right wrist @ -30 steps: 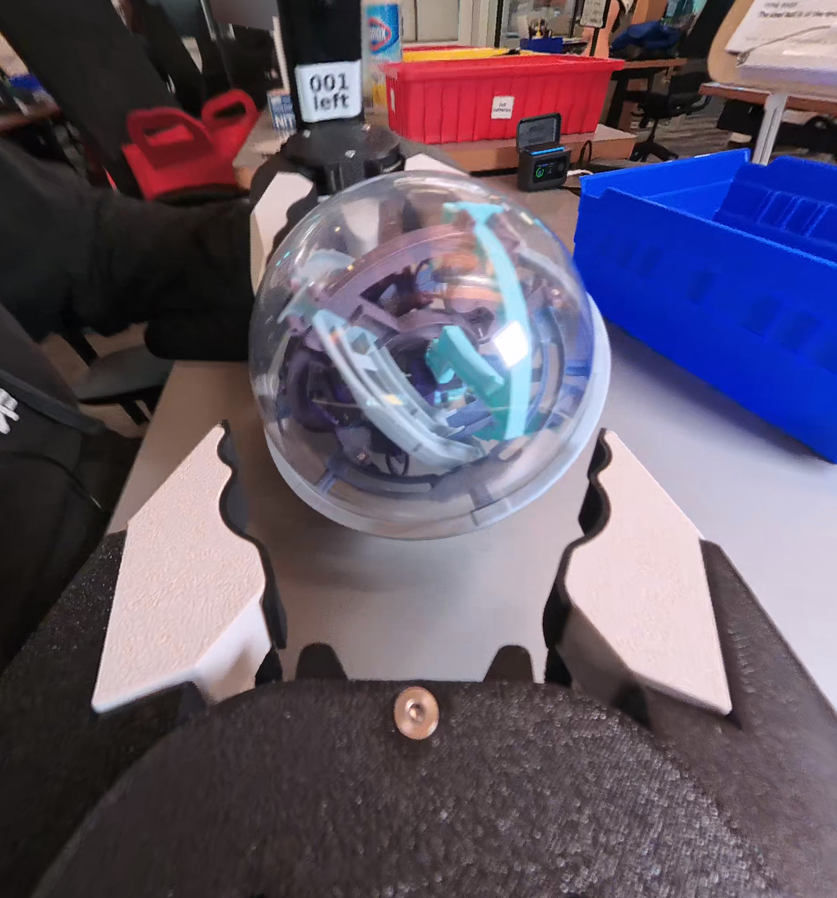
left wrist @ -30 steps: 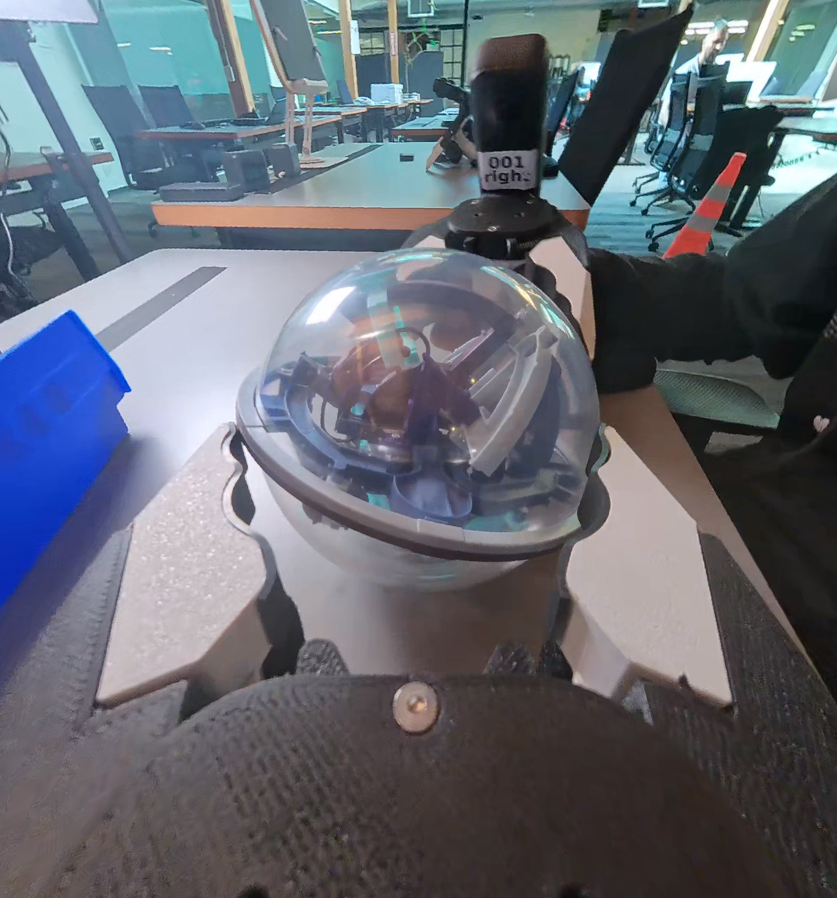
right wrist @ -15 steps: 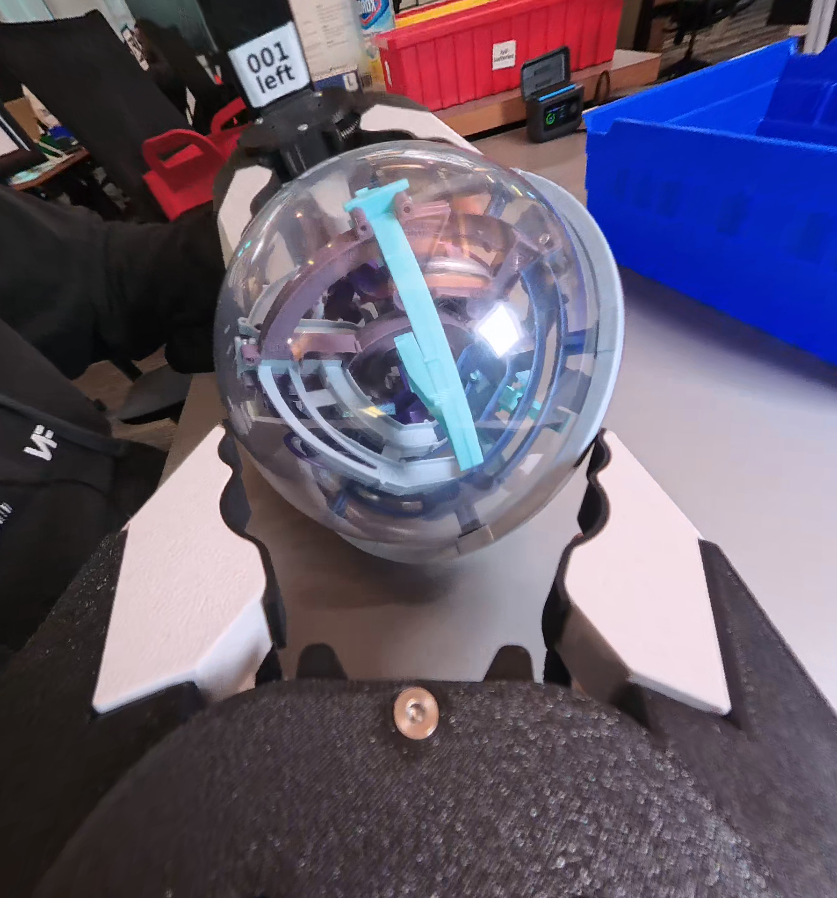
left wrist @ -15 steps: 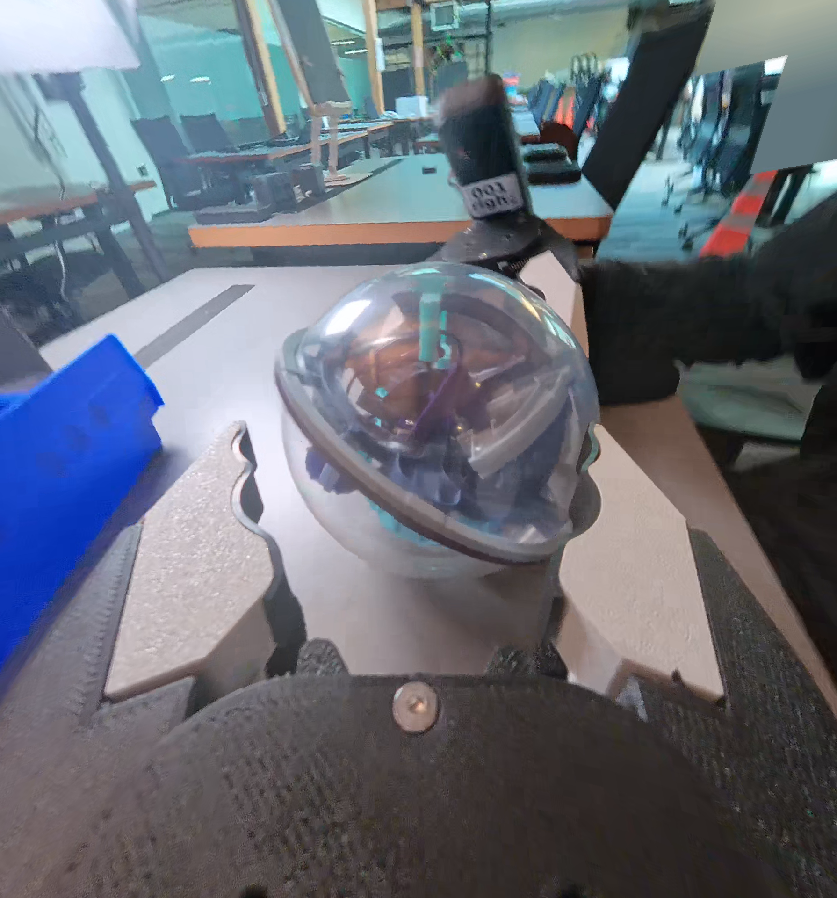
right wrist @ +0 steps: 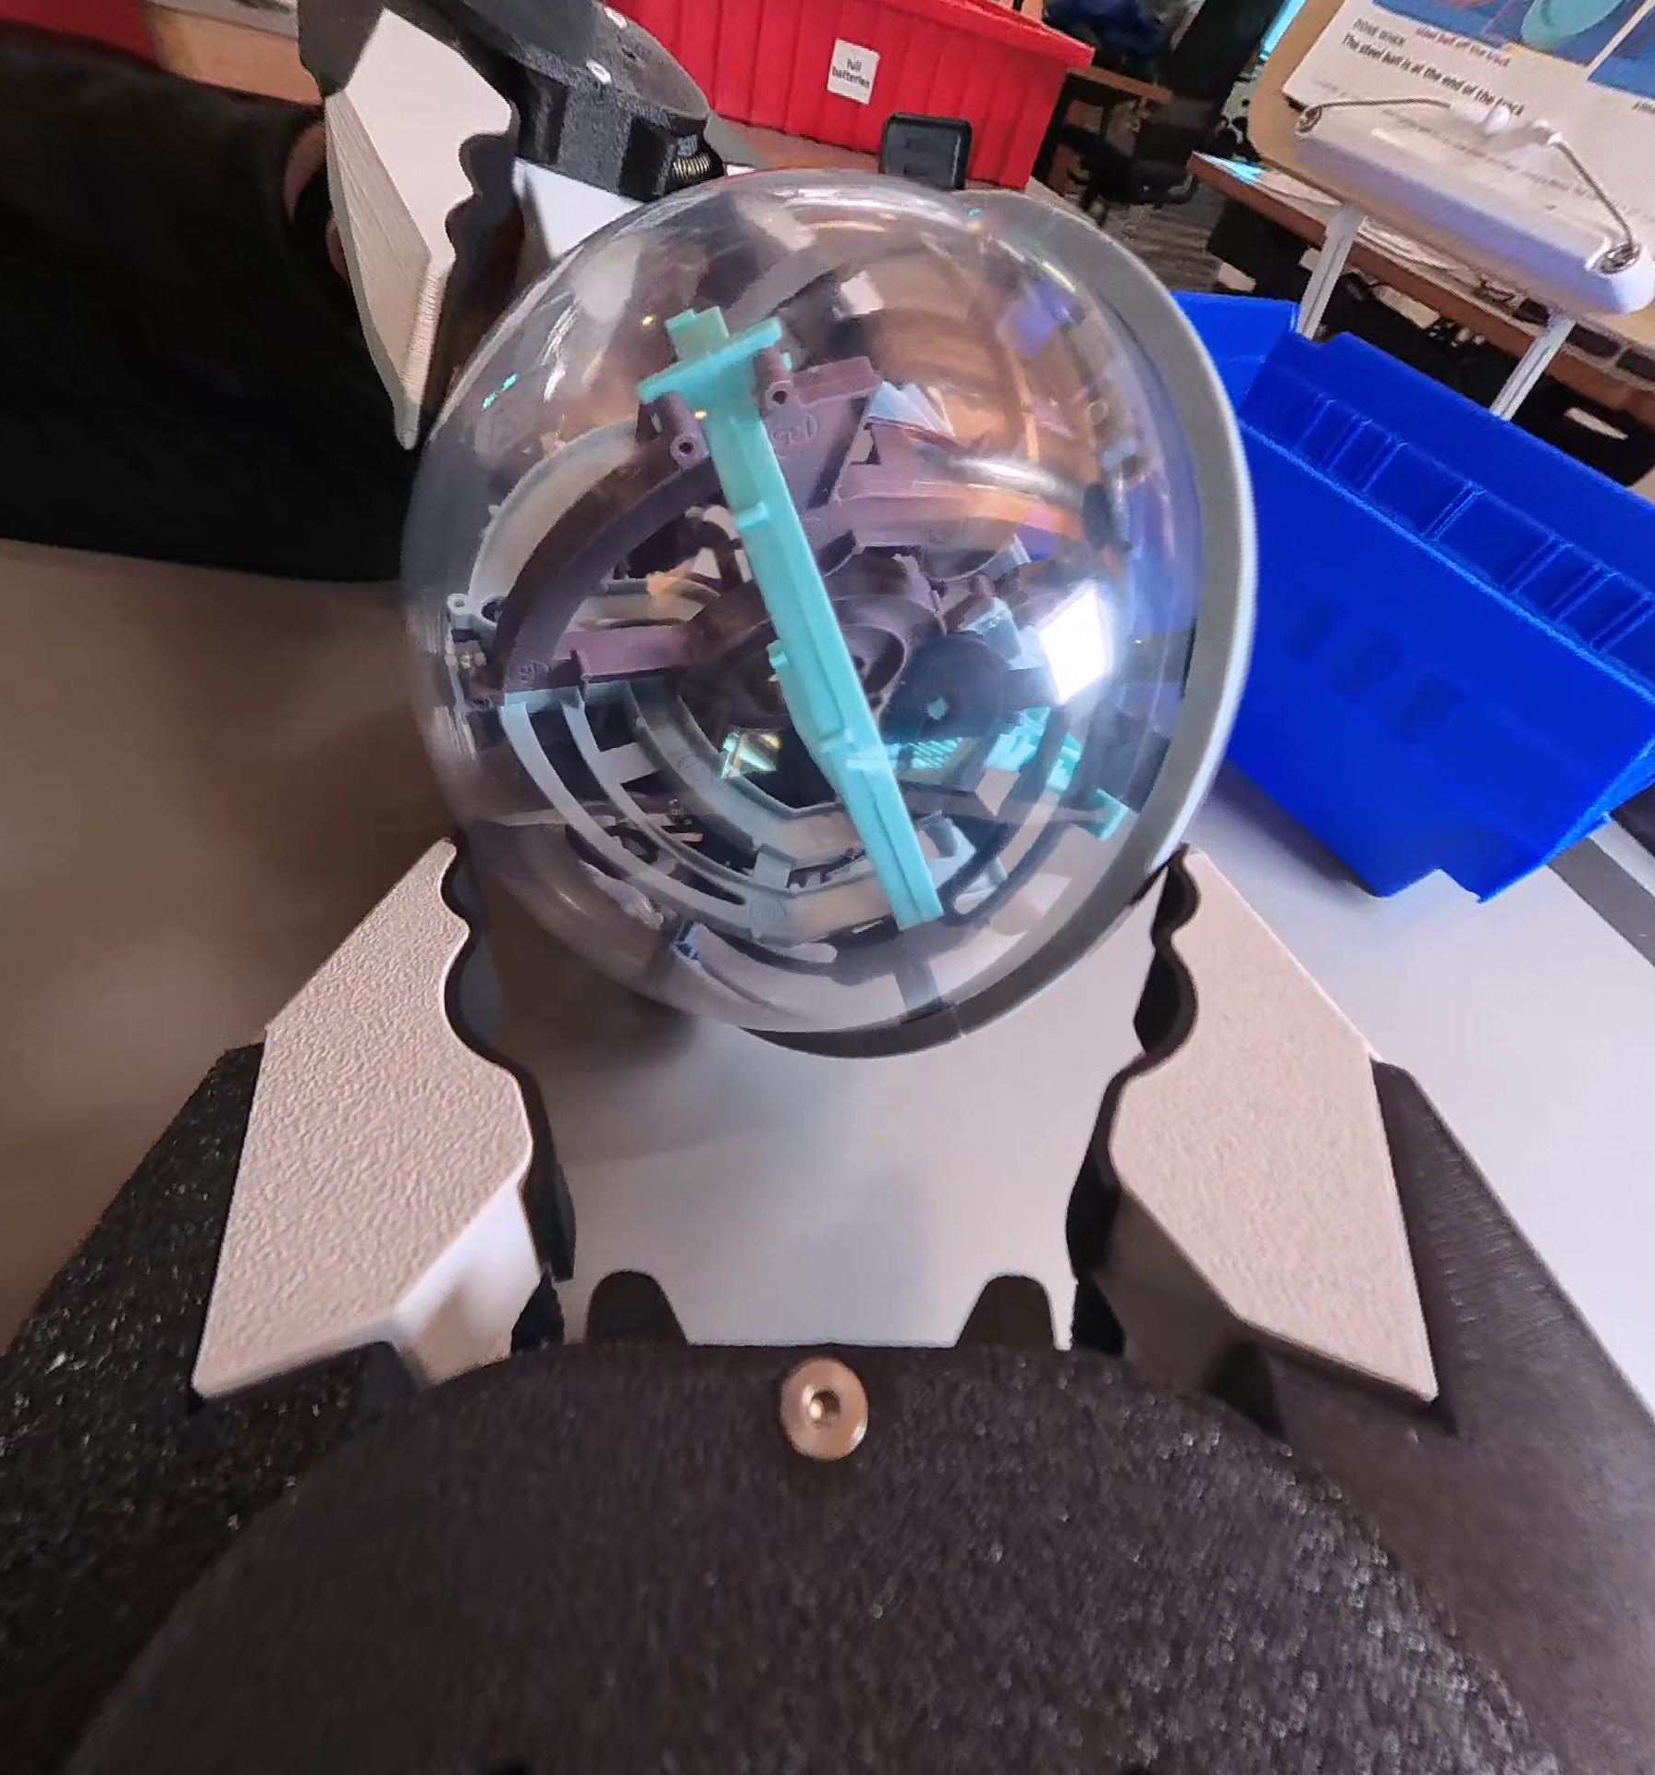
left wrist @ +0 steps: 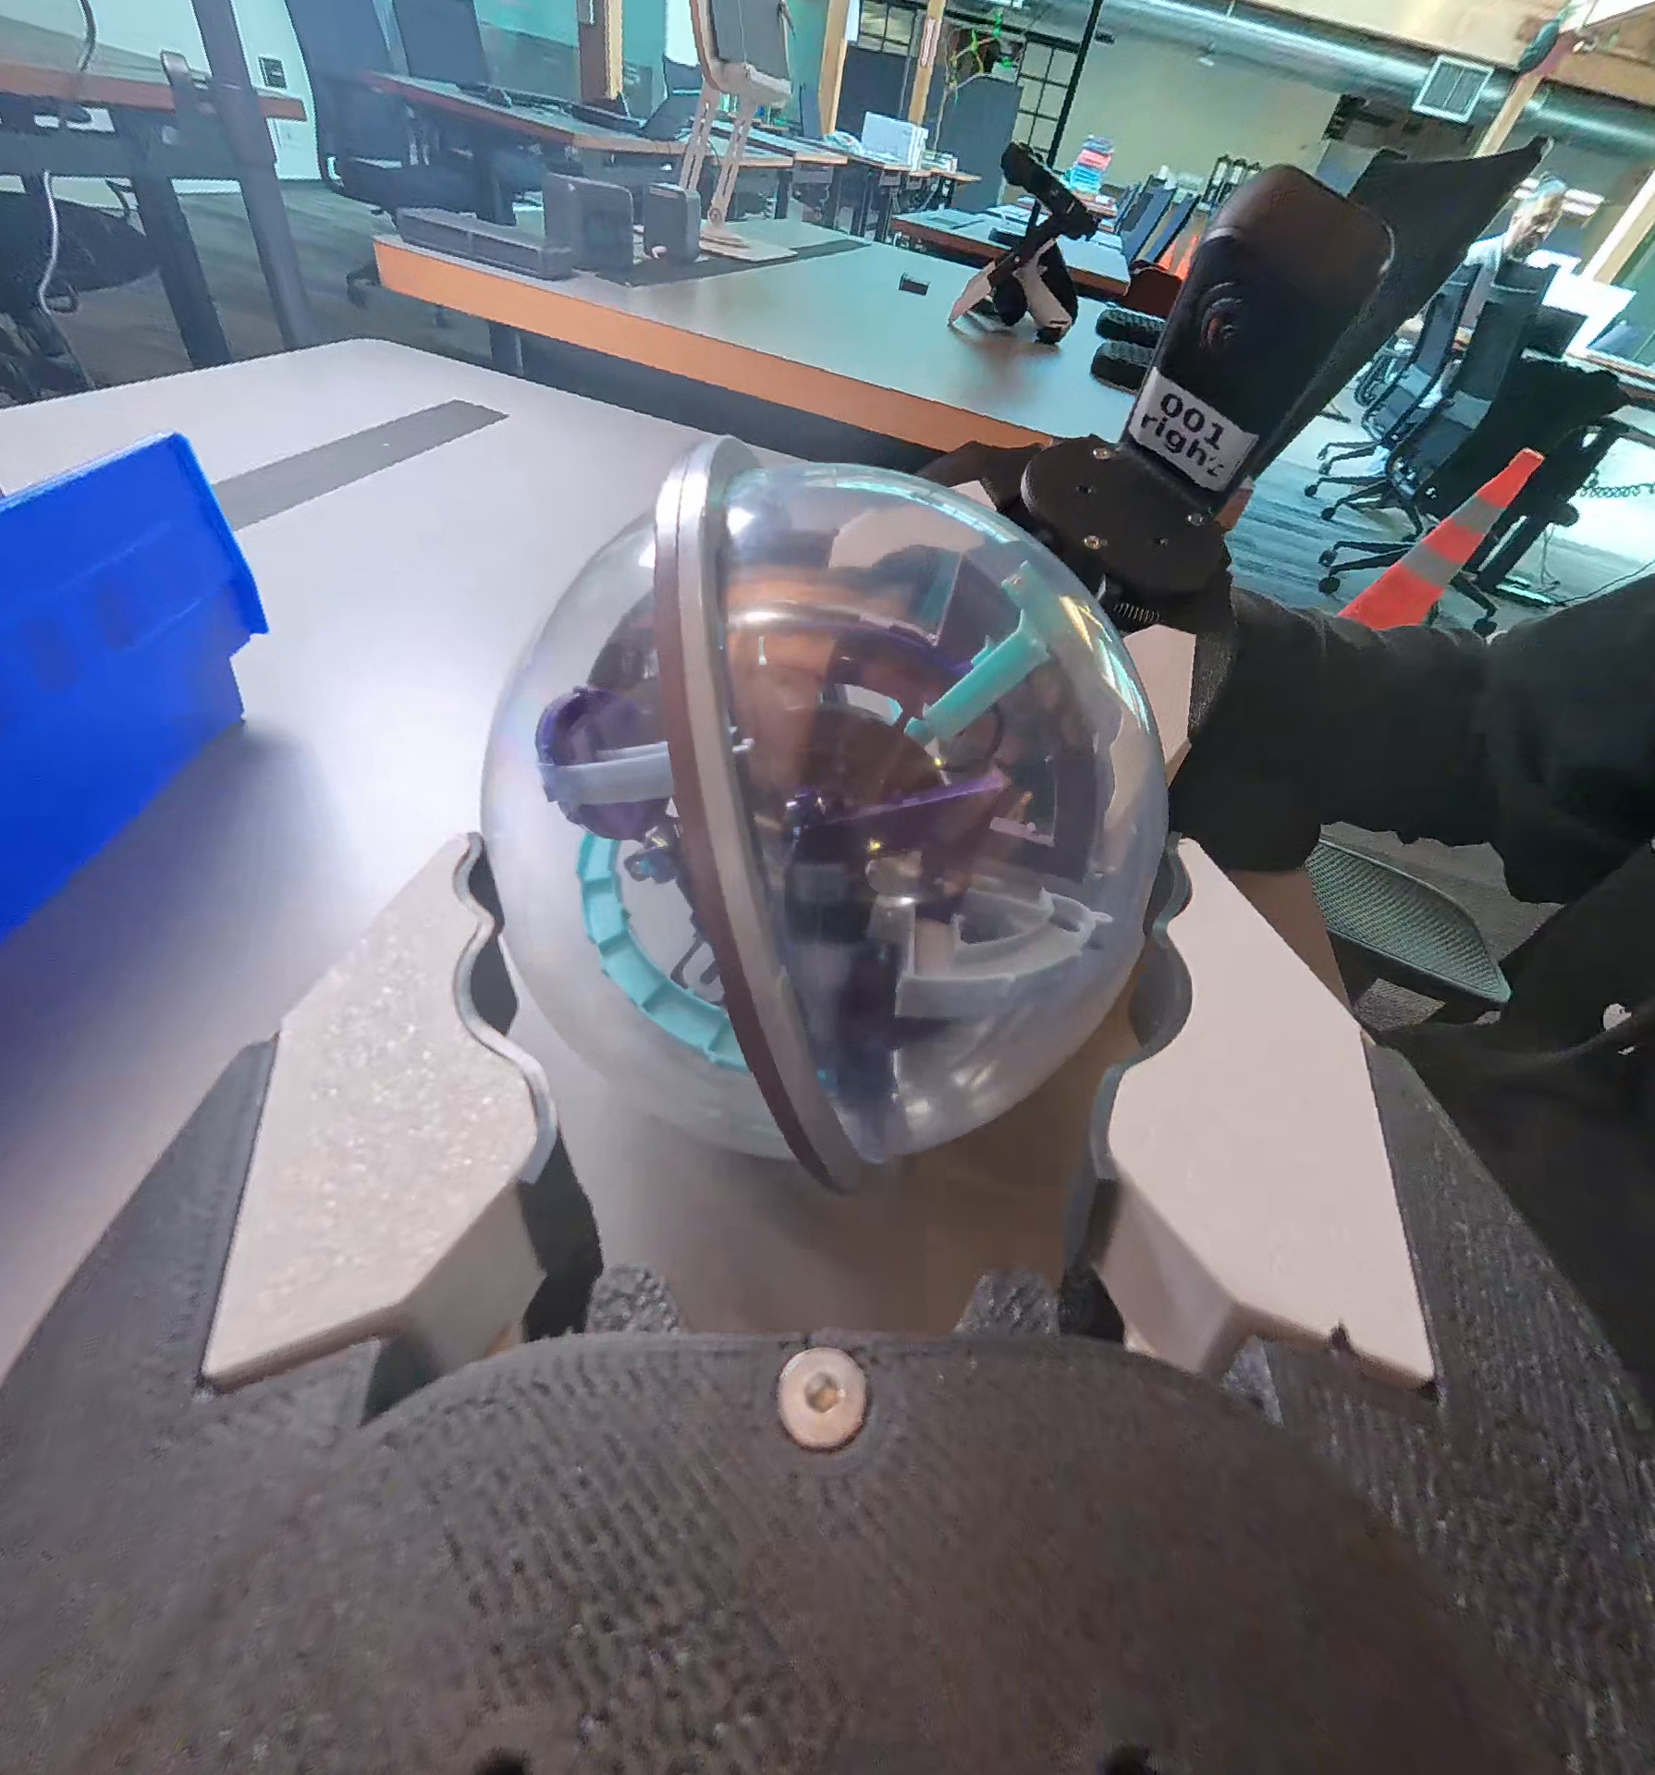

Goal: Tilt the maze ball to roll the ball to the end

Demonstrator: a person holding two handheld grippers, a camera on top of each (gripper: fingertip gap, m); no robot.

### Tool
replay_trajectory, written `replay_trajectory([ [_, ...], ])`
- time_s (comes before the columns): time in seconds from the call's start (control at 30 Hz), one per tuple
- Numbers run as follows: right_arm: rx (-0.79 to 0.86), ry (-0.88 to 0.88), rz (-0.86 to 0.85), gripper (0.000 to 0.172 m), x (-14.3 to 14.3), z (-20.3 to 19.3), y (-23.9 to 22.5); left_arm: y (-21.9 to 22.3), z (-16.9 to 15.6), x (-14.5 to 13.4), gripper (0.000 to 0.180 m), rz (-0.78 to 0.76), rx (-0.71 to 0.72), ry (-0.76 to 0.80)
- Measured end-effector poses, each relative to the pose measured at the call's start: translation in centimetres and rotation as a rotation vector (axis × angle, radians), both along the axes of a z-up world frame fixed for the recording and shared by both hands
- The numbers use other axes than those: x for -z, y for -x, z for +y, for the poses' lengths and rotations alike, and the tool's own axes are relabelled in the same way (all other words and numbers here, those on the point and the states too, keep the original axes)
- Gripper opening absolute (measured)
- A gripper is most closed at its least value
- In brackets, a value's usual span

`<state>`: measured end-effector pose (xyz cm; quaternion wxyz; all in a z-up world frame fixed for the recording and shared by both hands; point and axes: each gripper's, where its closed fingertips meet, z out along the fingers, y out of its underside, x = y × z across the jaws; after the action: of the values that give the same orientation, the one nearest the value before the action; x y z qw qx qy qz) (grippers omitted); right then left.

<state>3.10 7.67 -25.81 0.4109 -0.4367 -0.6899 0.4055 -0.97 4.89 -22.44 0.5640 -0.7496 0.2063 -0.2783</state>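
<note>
The maze ball (left wrist: 824, 797) is a clear sphere with teal, purple and grey tracks inside and a grey seam ring. In the left wrist view the ring stands steeply, near upright. My left gripper (left wrist: 824, 893) grips the ball with both white fingers against its sides. My right gripper (right wrist: 819, 884) grips the same ball (right wrist: 824, 595) from the opposite side, both fingers against the shell. Each gripper shows behind the ball in the other's view: the right gripper (left wrist: 1131, 519) and the left gripper (right wrist: 593, 106). The ball is held just above the grey table (left wrist: 372, 538). I cannot make out the small steel ball.
A blue bin (left wrist: 65, 653) stands on the table beside the ball; it also shows in the right wrist view (right wrist: 1438, 615). A red bin (right wrist: 881, 67) is behind. A person's black sleeve (left wrist: 1477, 711) is on the other side. An orange cone (left wrist: 1438, 547) stands on the floor.
The maze ball has been turned in both grippers: its seam ring went from near level to steeply upright. Both grippers kept their hold and tilted with it.
</note>
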Motion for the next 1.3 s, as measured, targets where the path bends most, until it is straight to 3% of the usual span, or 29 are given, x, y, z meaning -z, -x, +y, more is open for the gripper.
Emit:
replay_trajectory([
  [0.2,-0.006,0.091,-0.001,0.134,-0.5,0.4,-0.1,-0.1,0.5,-0.3,0.129,0.005,-0.011,0.016],
  [0.63,0.006,0.305,-0.065,0.132,-0.2,1.7,0.4,1.0,2.6,-0.7,0.128,-0.193,-0.094,0.089],
  [1.3,-0.002,0.381,-0.118,0.129,0.5,1.8,0.6,1.8,2.8,-1.0,0.124,-0.223,-0.138,0.068],
])
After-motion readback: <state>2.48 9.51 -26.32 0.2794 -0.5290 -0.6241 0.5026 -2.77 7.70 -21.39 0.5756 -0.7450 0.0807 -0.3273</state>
